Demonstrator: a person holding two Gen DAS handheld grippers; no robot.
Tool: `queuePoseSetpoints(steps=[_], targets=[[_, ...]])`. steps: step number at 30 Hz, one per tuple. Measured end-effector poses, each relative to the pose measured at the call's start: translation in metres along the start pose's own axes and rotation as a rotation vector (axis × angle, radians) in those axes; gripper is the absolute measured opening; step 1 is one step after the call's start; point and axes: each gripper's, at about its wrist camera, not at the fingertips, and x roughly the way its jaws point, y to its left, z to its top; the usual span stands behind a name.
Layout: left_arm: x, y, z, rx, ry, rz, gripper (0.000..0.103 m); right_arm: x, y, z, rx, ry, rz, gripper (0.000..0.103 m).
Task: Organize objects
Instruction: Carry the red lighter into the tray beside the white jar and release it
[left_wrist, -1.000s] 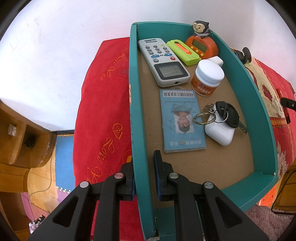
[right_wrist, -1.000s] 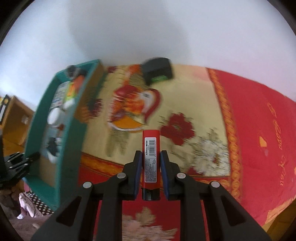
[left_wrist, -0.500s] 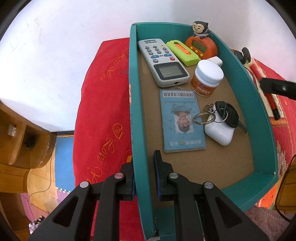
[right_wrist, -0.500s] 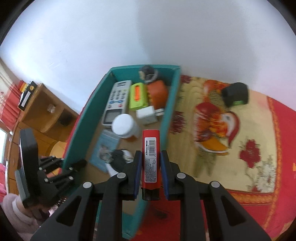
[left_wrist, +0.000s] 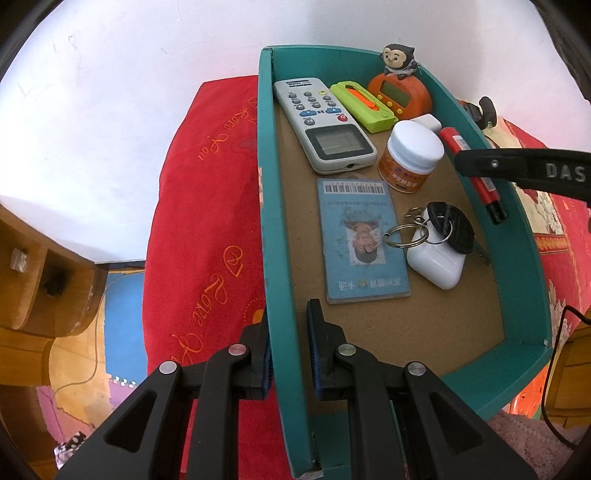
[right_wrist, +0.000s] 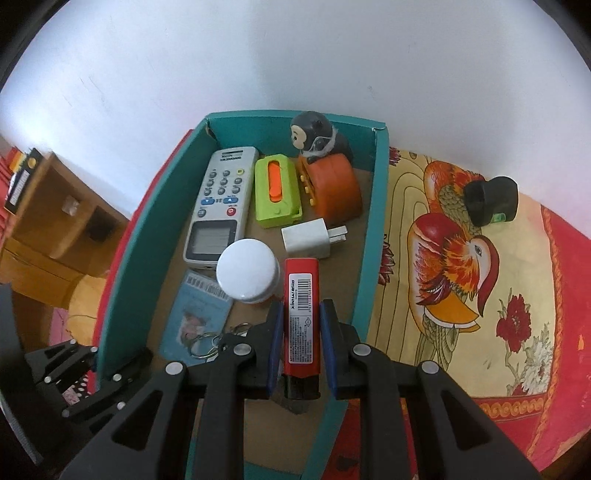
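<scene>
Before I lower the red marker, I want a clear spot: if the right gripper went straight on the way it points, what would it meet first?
Probably the white charger plug, just beyond the red marker tip; depth is unclear.

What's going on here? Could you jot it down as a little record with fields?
container: teal box on a red cloth
left gripper: clamped on the box's side wall
right gripper: holding a red marker over the box
inside: remote, white bottle, card, keys, charger plug
outside: black object
</scene>
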Motion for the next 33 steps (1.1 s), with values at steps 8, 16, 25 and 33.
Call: queuePoseSetpoints(steps=[8,16,25,33], targets=[[0.000,-0.001,-0.001,0.001,-0.001,-0.001,0.015,0.011,0.007,0.001,-0.012,0.029,-0.015,0.019],[0.000,-0.001,-0.001,0.001,-0.001,0.000,0.015,0.017,0.008,0.002,-0.007,0.034,-0.032,0.019],[0.000,-0.001,-0.002,0.001,-0.002,0.000,0.015,0.018,0.006,0.002,0.018,0.028,-0.003,0.023],[0.000,-0.001,-0.002,0.002,-0.003,0.001,0.015,0.002,0.007,0.000,0.003,0.004,0.017,0.033]])
